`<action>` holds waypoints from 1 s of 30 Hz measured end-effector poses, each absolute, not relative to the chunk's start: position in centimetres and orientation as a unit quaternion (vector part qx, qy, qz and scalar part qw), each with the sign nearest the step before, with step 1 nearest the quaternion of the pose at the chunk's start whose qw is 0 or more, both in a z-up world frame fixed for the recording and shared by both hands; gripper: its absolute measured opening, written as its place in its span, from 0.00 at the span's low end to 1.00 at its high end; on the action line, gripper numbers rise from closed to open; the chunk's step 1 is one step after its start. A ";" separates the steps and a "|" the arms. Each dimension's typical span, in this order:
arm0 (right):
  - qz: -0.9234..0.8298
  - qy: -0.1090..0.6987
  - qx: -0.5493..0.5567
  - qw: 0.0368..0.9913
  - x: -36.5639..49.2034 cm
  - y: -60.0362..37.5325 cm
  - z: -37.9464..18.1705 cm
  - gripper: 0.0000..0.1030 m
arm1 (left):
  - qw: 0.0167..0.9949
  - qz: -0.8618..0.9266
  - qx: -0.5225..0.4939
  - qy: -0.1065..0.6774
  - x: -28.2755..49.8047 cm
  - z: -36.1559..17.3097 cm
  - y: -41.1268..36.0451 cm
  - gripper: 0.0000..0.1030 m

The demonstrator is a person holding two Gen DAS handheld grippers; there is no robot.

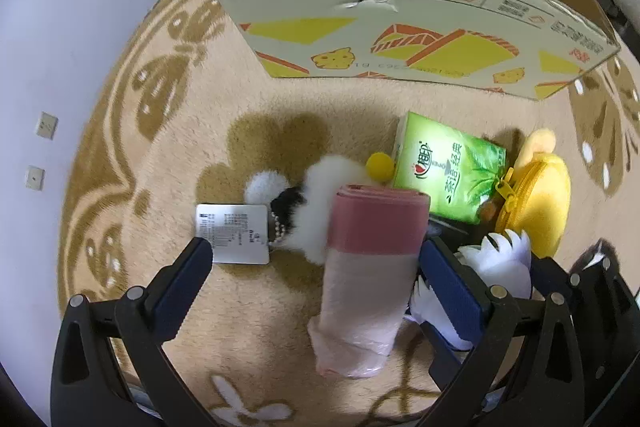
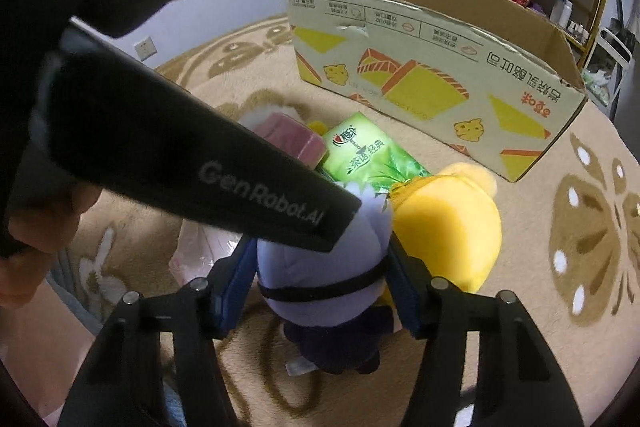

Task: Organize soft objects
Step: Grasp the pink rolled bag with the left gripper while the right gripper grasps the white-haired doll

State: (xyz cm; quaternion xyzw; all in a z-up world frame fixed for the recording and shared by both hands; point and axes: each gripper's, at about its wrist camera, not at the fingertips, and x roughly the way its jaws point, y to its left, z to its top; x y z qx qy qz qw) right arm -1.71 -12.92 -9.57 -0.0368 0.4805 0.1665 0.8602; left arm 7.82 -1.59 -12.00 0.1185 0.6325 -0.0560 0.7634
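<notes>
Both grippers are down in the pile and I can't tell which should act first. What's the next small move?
Probably close the right gripper on the purple plush and lift it toward the cardboard box. Its fingers already flank the plush, apparently just short of gripping. The left gripper is wide open around the pink bag roll, with a clear gap on its left.

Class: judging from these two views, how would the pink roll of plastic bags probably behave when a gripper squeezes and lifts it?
The pink roll looks like thin film, so it would probably dent. Its loose lower end would likely flop. Lying lengthwise between the open left gripper's fingers, it might roll sideways.
</notes>
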 end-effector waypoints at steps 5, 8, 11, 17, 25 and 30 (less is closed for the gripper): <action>0.153 0.477 -0.038 0.864 -1.8 -13.3 -9.3 0.62 | 0.755 -0.061 0.090 0.647 8.5 -12.5 -1.4 1.00; 0.151 0.478 -0.040 0.865 -2.0 -13.7 -9.1 0.62 | 0.751 -0.061 0.084 0.652 8.7 -12.8 -1.2 0.96; 0.150 0.476 -0.050 0.865 -2.1 -13.4 -9.2 0.62 | 0.736 -0.075 0.066 0.669 8.8 -14.0 -1.0 0.65; 0.151 0.472 -0.052 0.867 -2.3 -12.8 -9.0 0.61 | 0.742 -0.079 0.063 0.662 8.3 -13.5 -1.1 0.43; 0.130 0.454 -0.047 0.880 -2.6 -13.6 -8.0 0.61 | 0.783 -0.086 0.056 0.614 7.3 -10.0 -0.8 0.42; 0.118 0.441 -0.026 0.889 -2.6 -14.5 -7.2 0.61 | 0.809 -0.075 0.051 0.581 6.8 -7.9 -0.1 0.42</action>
